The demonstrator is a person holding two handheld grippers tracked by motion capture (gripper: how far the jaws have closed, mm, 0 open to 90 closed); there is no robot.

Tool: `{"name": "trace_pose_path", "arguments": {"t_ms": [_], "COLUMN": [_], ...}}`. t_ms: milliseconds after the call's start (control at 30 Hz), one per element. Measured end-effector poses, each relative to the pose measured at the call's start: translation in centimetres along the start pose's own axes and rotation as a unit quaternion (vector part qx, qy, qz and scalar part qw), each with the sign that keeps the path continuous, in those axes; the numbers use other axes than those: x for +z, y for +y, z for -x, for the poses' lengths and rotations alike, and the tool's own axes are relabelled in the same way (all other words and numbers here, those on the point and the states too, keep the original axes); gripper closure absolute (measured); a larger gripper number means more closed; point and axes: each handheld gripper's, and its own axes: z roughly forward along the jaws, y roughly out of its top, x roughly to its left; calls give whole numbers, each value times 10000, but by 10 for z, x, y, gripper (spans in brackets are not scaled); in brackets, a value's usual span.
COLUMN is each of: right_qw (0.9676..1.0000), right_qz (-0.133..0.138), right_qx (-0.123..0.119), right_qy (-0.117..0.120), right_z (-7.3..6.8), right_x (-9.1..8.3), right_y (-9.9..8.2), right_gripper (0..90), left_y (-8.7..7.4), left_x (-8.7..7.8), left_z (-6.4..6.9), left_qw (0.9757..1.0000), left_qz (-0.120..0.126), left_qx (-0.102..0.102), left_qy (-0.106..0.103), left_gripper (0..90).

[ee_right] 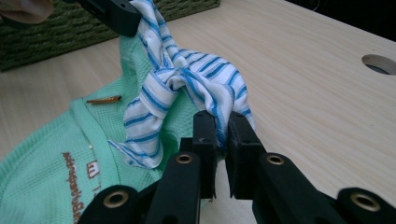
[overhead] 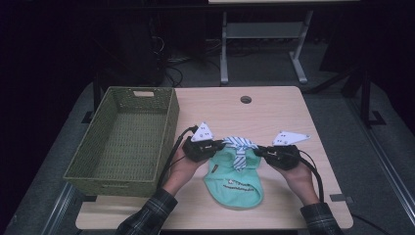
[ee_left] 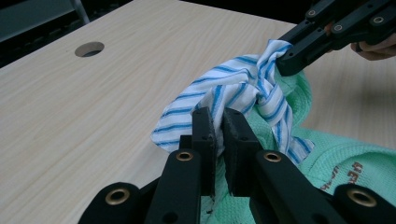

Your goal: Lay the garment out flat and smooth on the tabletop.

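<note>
Small mint-green garment [overhead: 234,181] with a blue-and-white striped collar [overhead: 239,143] and knotted tie lies on the near middle of the worktop [overhead: 274,105], collar end pointing away from the person, hem toward the near edge. Brown lettering shows across the green fabric in both gripper views. Left gripper [ee_left: 218,122] pinched narrow on the collar's left side, striped cloth caught between its jaws. Right gripper [ee_right: 221,125] likewise nearly closed on the collar's right side, fabric between its pads. The two grippers face each other across the collar, which is bunched and lifted a little between them while the green body rests flat. Green woven basket [overhead: 122,142] stands to the left, just beside the left hand [overhead: 182,166], apart from the garment. Round hole [overhead: 245,99] in the worktop beyond the collar.
</note>
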Motion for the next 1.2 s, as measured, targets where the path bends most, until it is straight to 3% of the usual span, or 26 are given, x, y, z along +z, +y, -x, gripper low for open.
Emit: {"name": "trace_pose_path", "arguments": {"t_ms": [300,567,767,1033,1200], "right_qw": [9998,9996,9997,9985,9984], "right_qz": [13,-54,84,327,336], "right_qx": [-184,-245,-242,-314,-345], "right_qy": [56,153,-28,-309,-283], "right_z": [-26,-37,-27,-9,-12], "right_x": [-11,-14,-15,-19,-22], "right_y": [-8,-13,-4,23,22], "right_gripper": [821,823,825,827,827], "left_y": [-15,-20,-6,18,12], "left_x": [-14,-21,-18,-18,-18], "left_z": [18,26,19,2,7], "left_qw": [9999,9998,9998,9991,9991], "left_qz": [-5,-12,134,385,374], "left_qx": [79,62,122,136,213], "left_qy": [-120,-185,-79,111,35], "left_gripper": [832,831,833,833,832]}}
